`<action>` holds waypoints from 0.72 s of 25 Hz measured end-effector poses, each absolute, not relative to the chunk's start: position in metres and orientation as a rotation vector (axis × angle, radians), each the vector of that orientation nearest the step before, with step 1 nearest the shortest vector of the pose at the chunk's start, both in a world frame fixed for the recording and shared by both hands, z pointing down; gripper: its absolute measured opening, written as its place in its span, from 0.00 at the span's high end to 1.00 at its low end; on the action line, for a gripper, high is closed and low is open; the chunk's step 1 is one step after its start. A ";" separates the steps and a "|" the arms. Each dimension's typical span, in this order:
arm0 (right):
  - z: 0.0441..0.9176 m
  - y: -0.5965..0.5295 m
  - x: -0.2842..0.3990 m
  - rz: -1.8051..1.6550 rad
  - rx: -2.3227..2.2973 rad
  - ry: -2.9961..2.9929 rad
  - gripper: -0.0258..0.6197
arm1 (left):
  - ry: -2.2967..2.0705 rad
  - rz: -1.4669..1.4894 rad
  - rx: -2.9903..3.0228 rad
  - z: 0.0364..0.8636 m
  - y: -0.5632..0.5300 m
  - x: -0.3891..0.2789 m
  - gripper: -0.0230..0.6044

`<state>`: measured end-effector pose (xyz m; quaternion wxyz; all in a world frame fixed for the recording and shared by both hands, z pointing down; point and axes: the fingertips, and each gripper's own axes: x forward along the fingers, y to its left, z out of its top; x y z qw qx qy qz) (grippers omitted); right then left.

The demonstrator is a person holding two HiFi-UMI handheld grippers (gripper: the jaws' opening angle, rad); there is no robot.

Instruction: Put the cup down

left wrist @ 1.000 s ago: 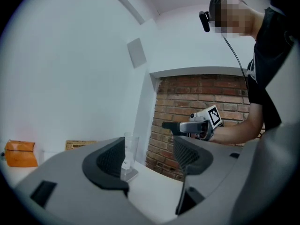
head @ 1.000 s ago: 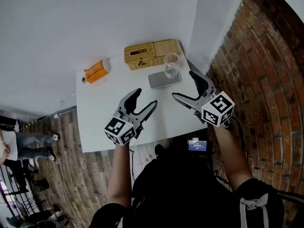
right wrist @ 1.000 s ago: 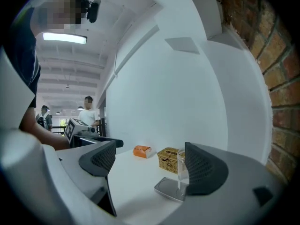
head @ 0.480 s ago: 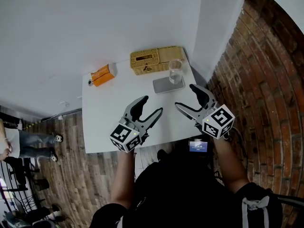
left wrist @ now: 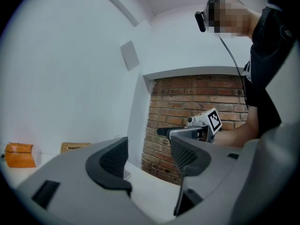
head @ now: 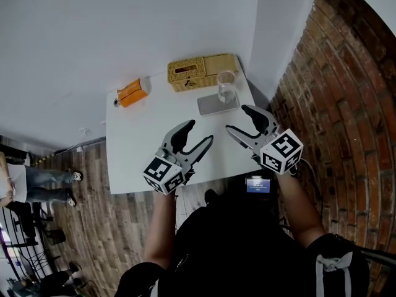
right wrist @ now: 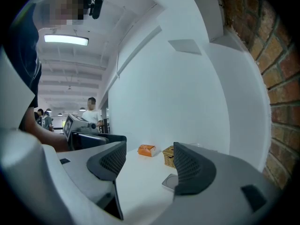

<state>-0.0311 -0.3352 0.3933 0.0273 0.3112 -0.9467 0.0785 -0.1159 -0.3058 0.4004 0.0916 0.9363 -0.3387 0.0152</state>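
- Head view: the cup (head: 226, 86) is down! It stands upright on a flat grey pad (head: 210, 106) at the far right of the white counter (head: 142, 147), upper middle of the frame, just in front of the wicker box (head: 197, 72). An orange packet (head: 132, 93) lies well off to its left.
- Both grippers hang over the counter's near part, well apart from the cup. The left gripper (head: 199, 132) sits at centre frame, jaws spread, nothing in them. The right gripper (head: 236, 119) is just to its right, next to the brick wall (head: 334, 104). Its jaws have just been closing, but a gap shows and nothing is between them.
- Left gripper view: the jaws stand apart at lower centre, with only bare counter and brick showing through the gap. The right gripper's marker cube (left wrist: 213, 120) shows right of centre. The orange packet sits at the far left edge, the wicker box beside it.
- Right gripper view: the jaws are apart and empty. Through the gap lie the counter, the orange packet and the wicker box, and the grey pad peeks out by the right-hand jaw. The left gripper sits at middle left.
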 end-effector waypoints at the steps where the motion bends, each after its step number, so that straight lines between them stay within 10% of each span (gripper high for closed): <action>1: 0.394 -0.335 -0.030 0.243 0.963 -2.921 0.45 | -1.003 0.046 2.782 0.400 -0.305 -0.114 0.50; 18: 0.398 -0.336 -0.020 0.244 0.983 -2.897 0.46 | -0.992 0.069 2.781 0.404 -0.302 -0.107 0.50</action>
